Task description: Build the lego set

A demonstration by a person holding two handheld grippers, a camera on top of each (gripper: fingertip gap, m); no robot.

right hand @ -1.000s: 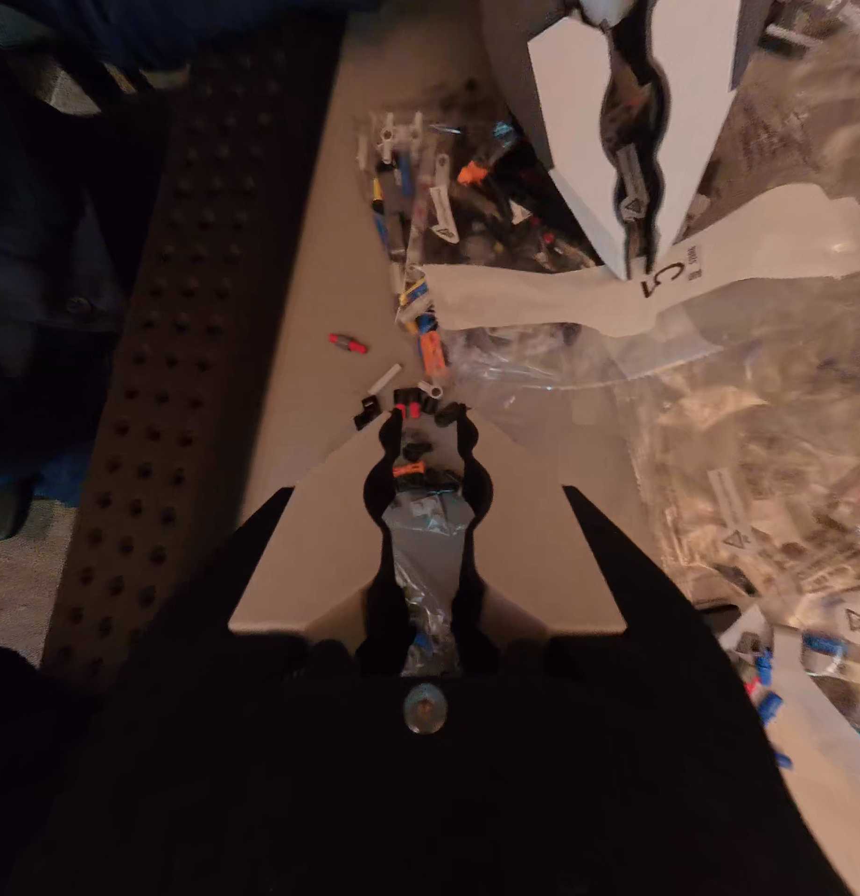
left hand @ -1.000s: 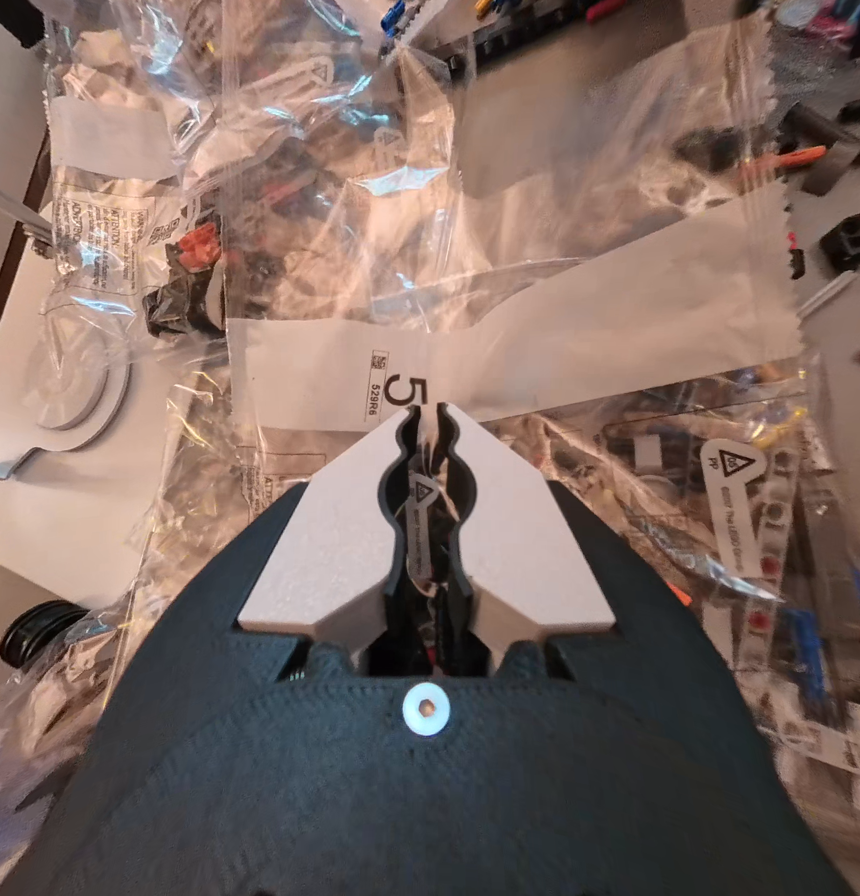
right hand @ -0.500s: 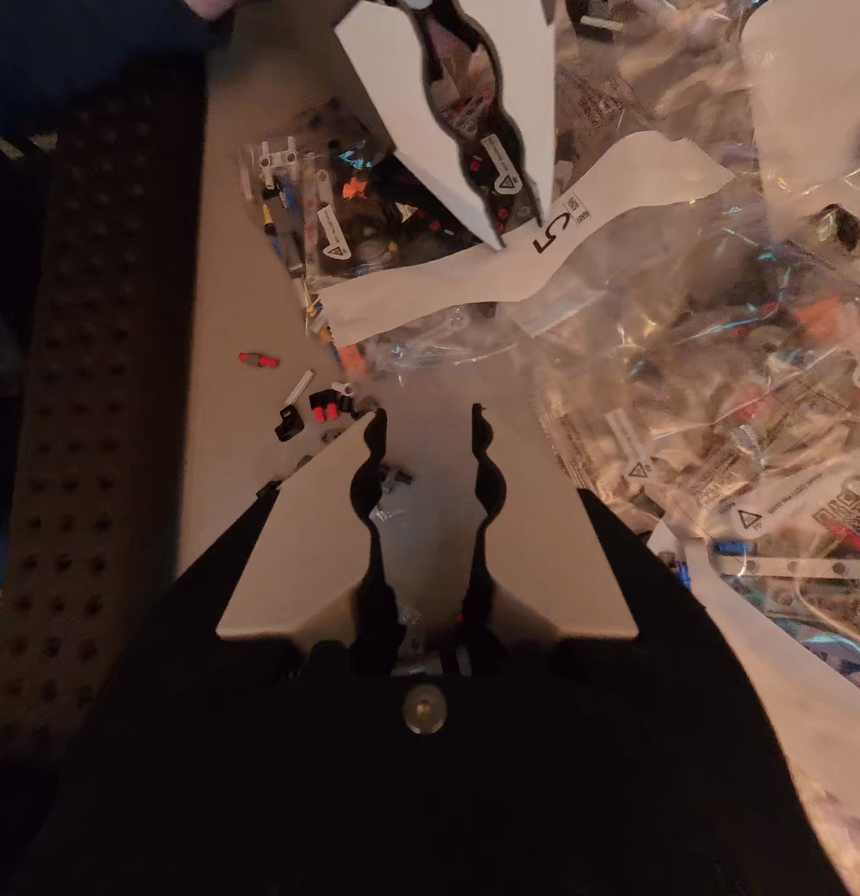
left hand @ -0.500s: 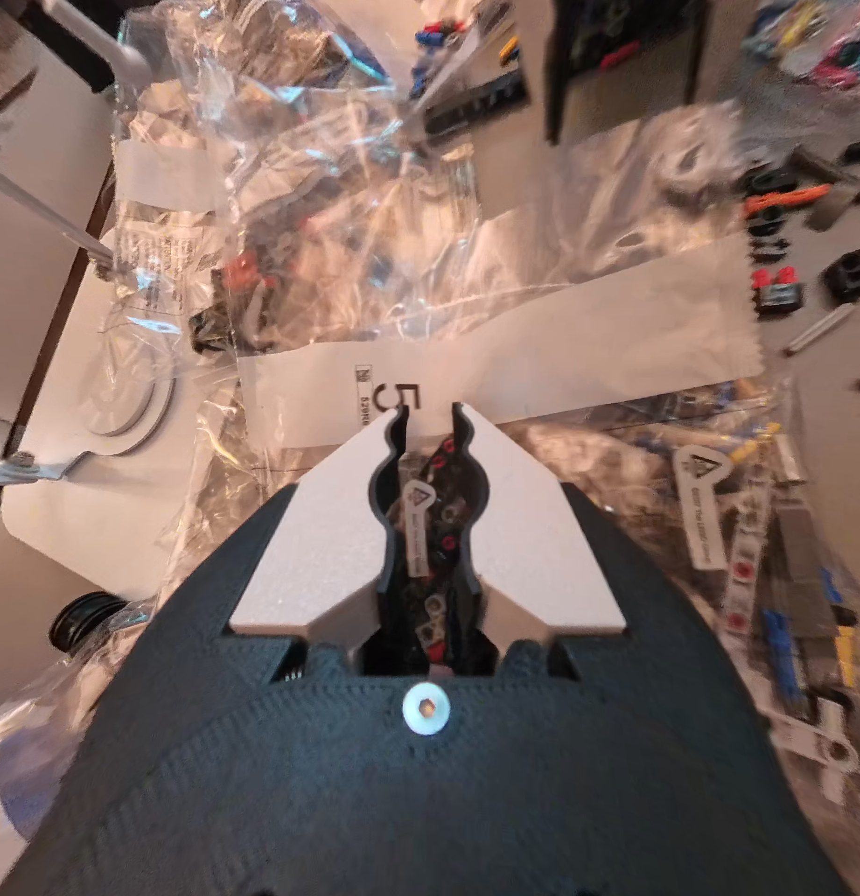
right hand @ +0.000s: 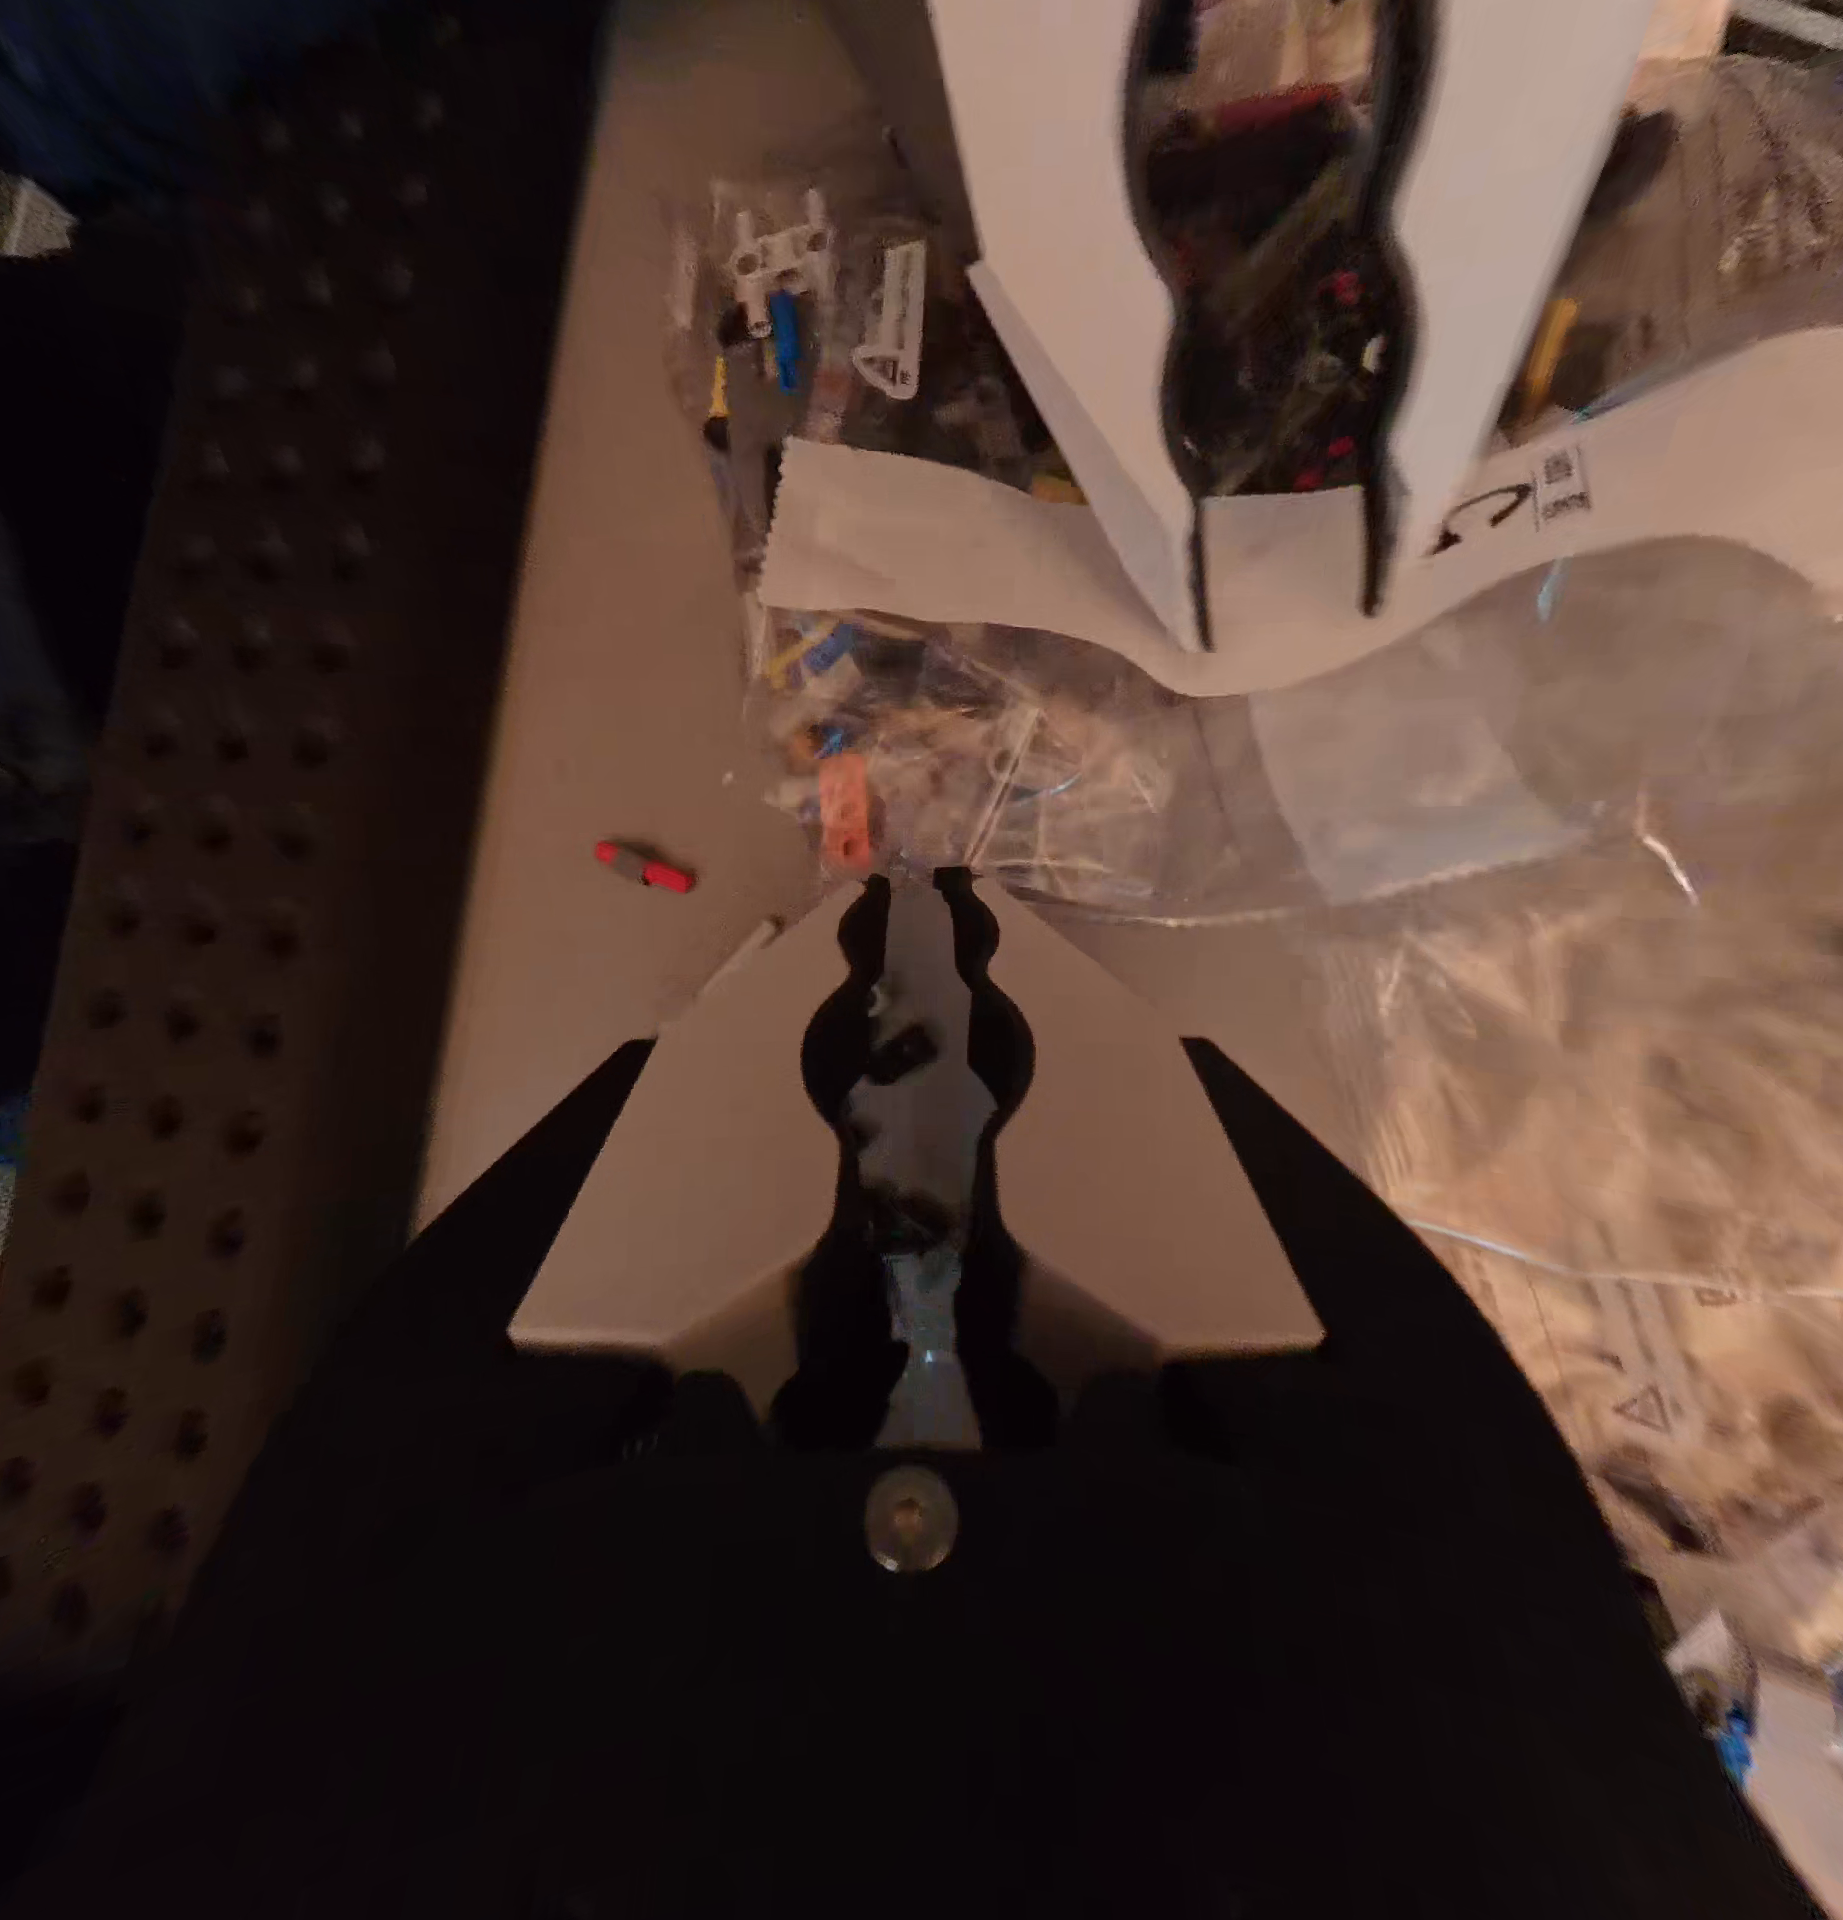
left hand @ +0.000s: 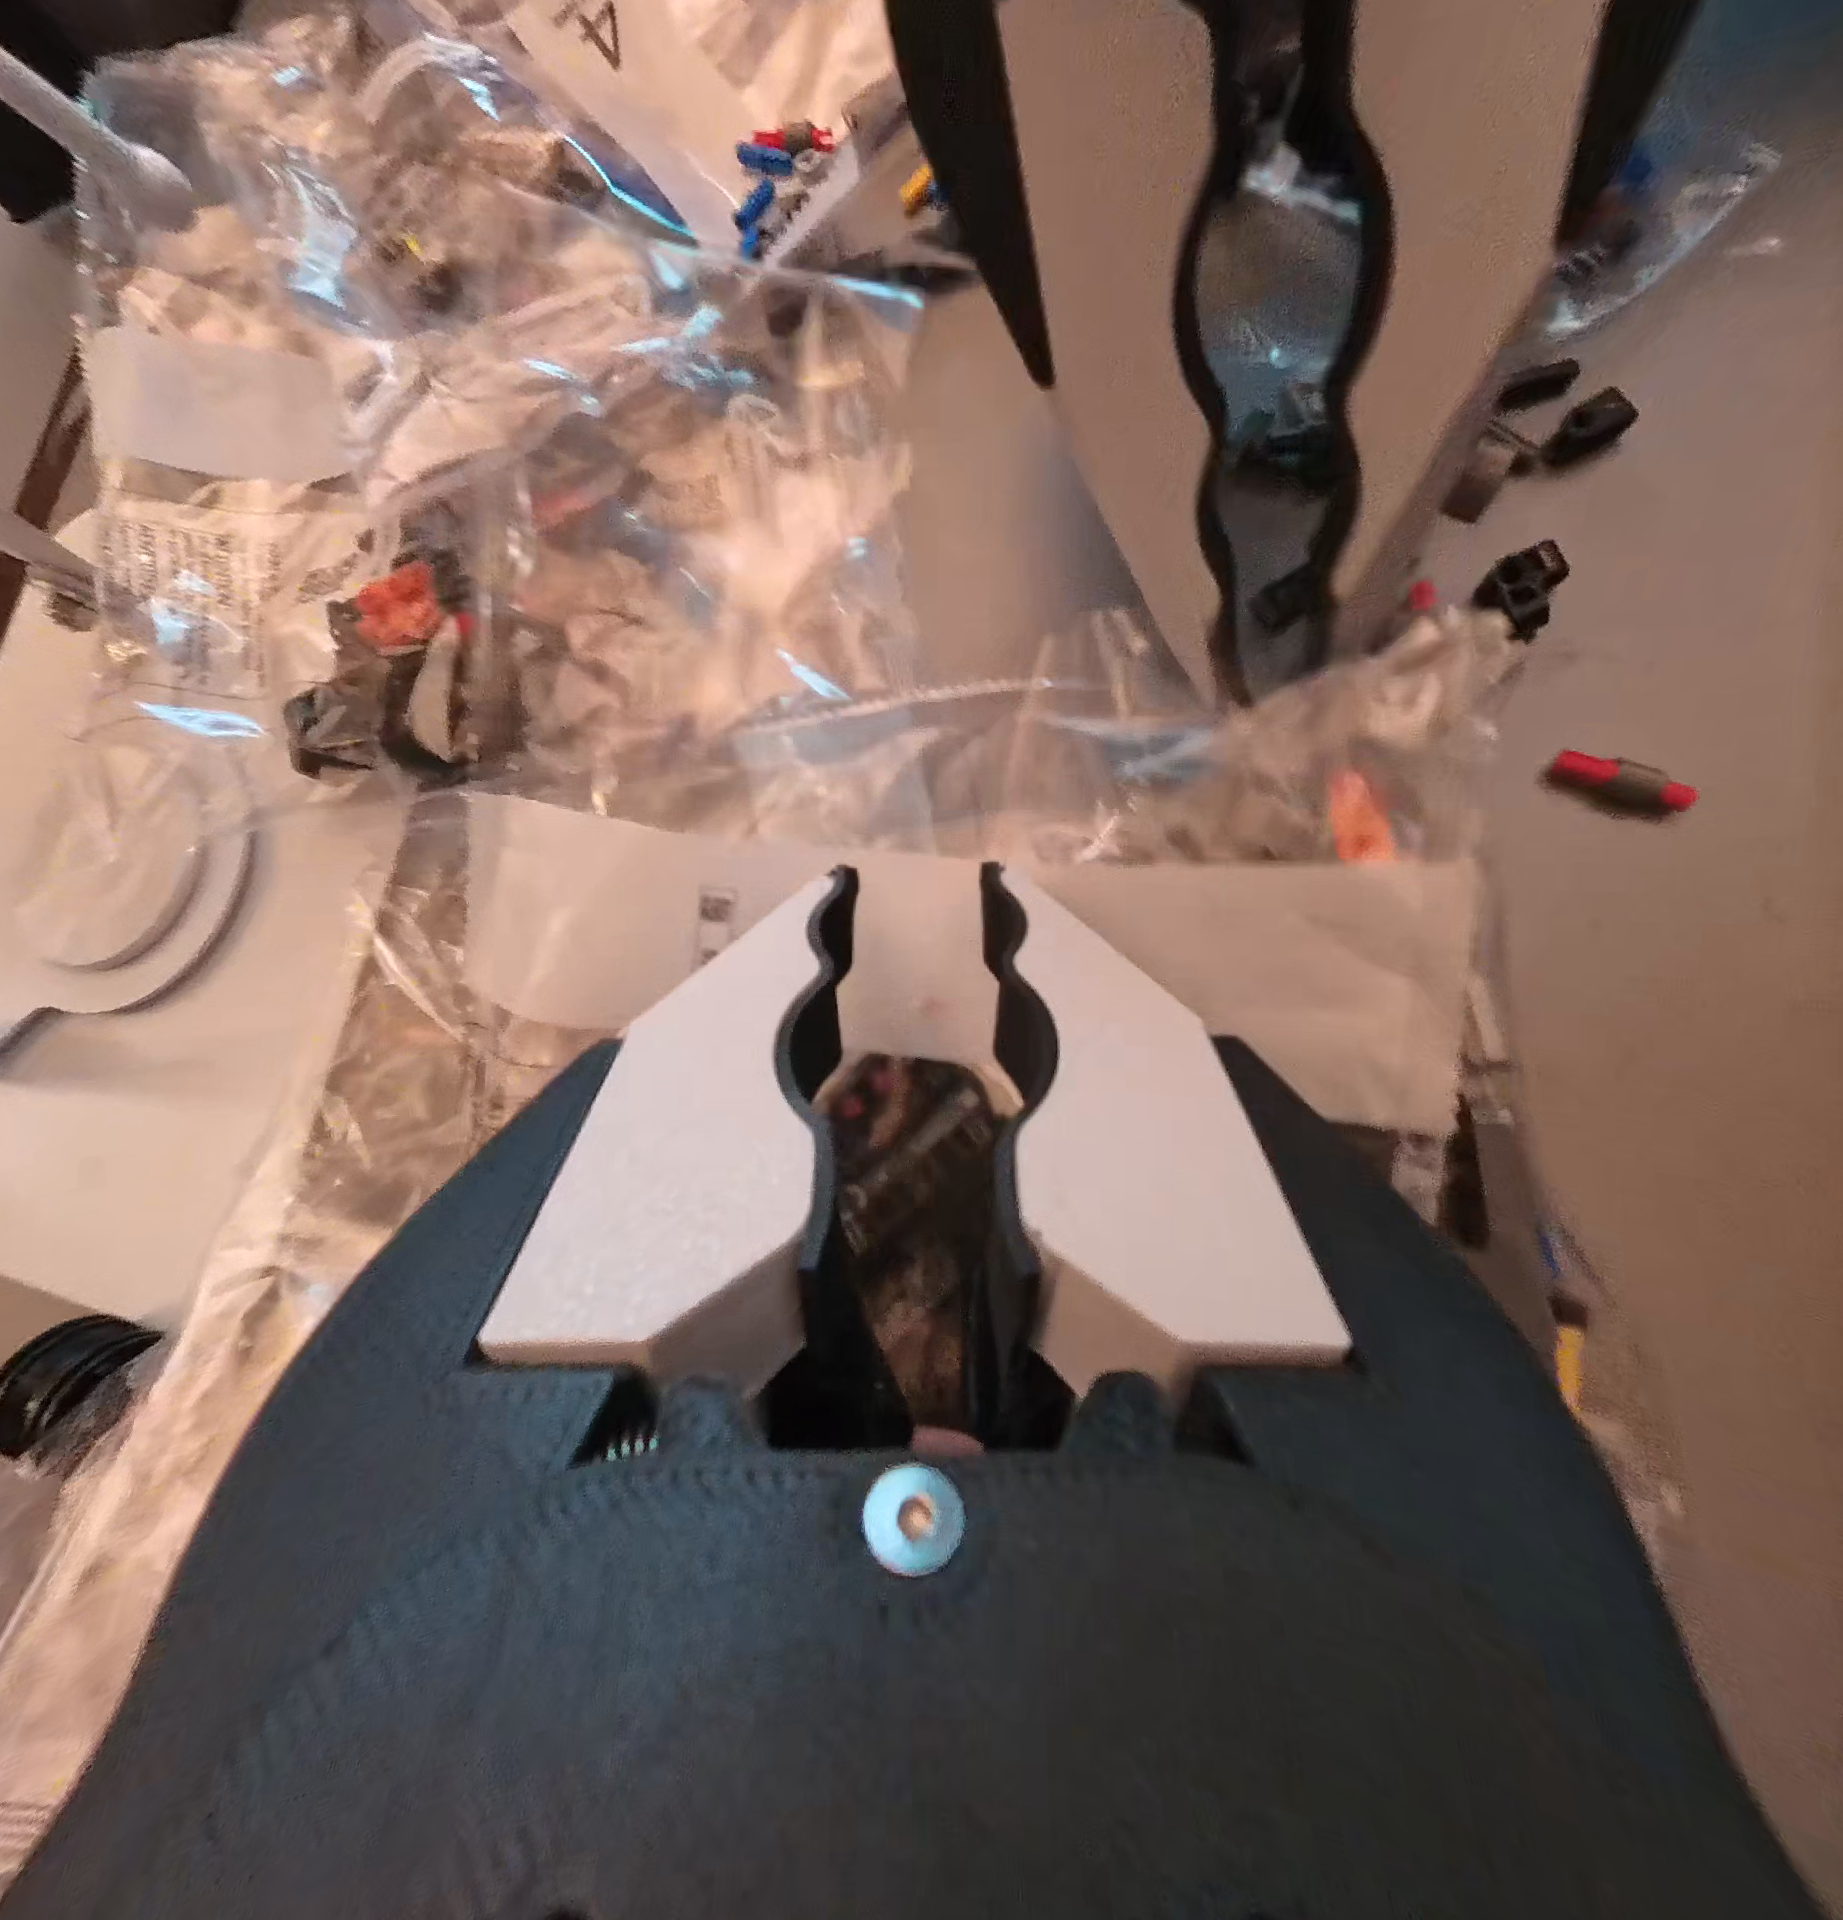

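We are opening a parts bag (left hand: 1156,966) — our left gripper (left hand: 917,883) stands released over its white strip, our right gripper (right hand: 919,881) nearly closed at the clear edge just ahead. Next, both must clench — then pull apart.

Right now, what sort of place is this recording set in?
Probably an indoor hobby or work table: clear bags of Lego parts piled on a pale tabletop, loose pieces like a red pin, and a dark studded mat alongside.
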